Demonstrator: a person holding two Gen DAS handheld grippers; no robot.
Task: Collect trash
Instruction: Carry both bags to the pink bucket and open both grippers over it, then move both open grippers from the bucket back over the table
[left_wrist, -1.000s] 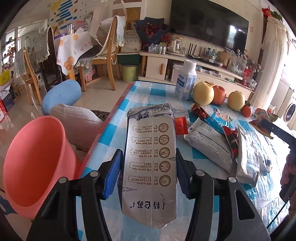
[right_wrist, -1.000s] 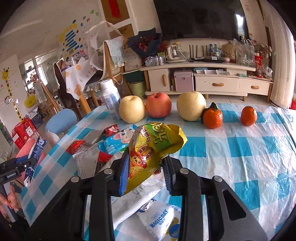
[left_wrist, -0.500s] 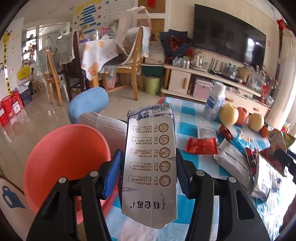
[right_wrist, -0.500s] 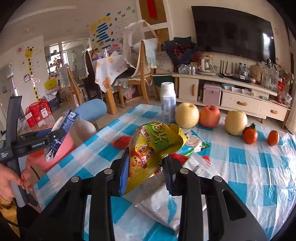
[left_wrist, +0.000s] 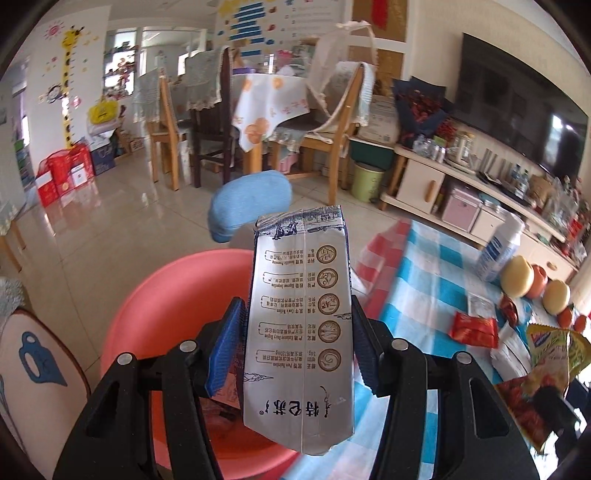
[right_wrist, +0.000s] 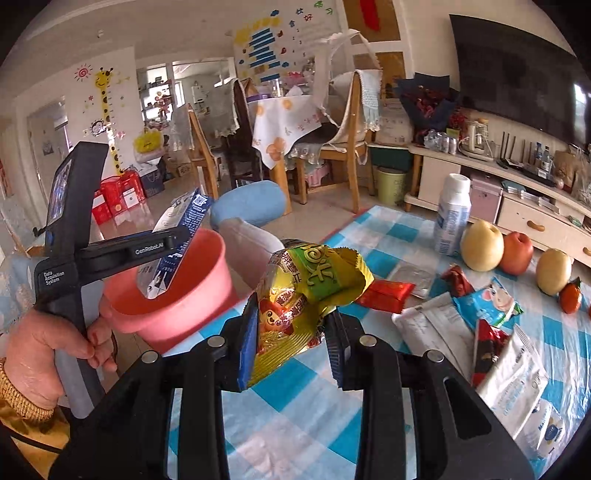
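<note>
My left gripper (left_wrist: 295, 343) is shut on a flattened silver milk carton (left_wrist: 299, 332) and holds it over the pink bin (left_wrist: 155, 306) beside the table. In the right wrist view the carton (right_wrist: 173, 243) hangs over the bin (right_wrist: 177, 295), its lower end inside the rim. My right gripper (right_wrist: 291, 347) is shut on a crumpled yellow-green snack bag (right_wrist: 306, 288) above the table's left part, right of the bin. Loose wrappers lie on the checked tablecloth (right_wrist: 280, 424): a red packet (right_wrist: 384, 295), a blue packet (right_wrist: 487, 302) and white pouches (right_wrist: 436, 325).
A white bottle (right_wrist: 452, 214), pears, an apple (right_wrist: 517, 253) and small oranges stand at the table's far side. A blue stool (right_wrist: 251, 203) and a cushioned chair stand beyond the bin. Dining chairs and a TV cabinet are further back.
My left gripper has swung left from over the table to above the pink bin, carton still held. My right gripper has followed leftward with the snack bag, closer to the bin.
</note>
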